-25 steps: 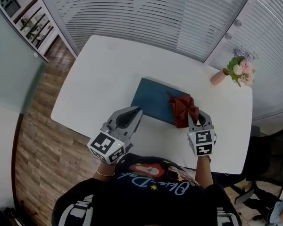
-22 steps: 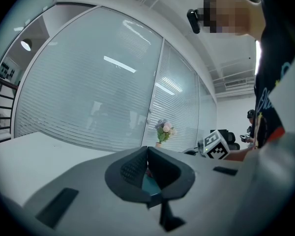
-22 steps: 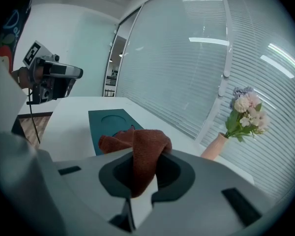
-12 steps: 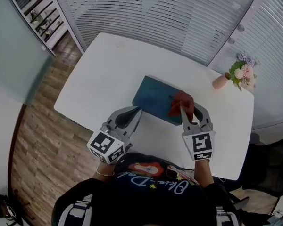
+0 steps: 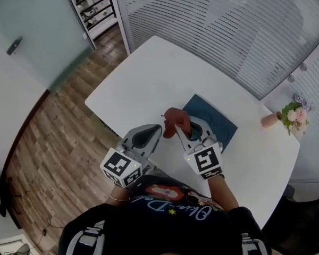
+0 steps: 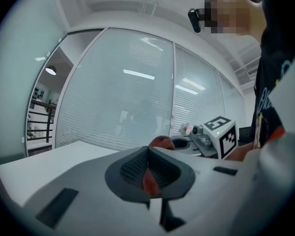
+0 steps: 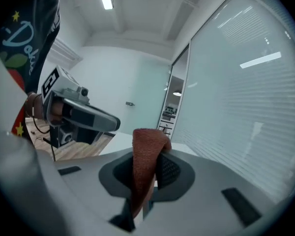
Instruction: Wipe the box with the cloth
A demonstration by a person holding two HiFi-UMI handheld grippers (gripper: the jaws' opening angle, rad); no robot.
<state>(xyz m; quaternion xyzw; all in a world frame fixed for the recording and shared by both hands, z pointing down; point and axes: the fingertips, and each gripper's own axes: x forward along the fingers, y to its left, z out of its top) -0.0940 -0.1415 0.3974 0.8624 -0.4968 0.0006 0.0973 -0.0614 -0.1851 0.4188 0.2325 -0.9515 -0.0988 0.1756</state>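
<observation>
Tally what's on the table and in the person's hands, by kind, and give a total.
grippers: 2, the left gripper and the right gripper
red cloth: 1
blue box: 1
vase of flowers: 1
Total: 5

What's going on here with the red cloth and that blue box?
A person holds a gripper in each hand over a white table. The right gripper is shut on the red cloth, holding it up at the left end of the blue box. The left gripper, jaws together, hovers right beside the cloth.
</observation>
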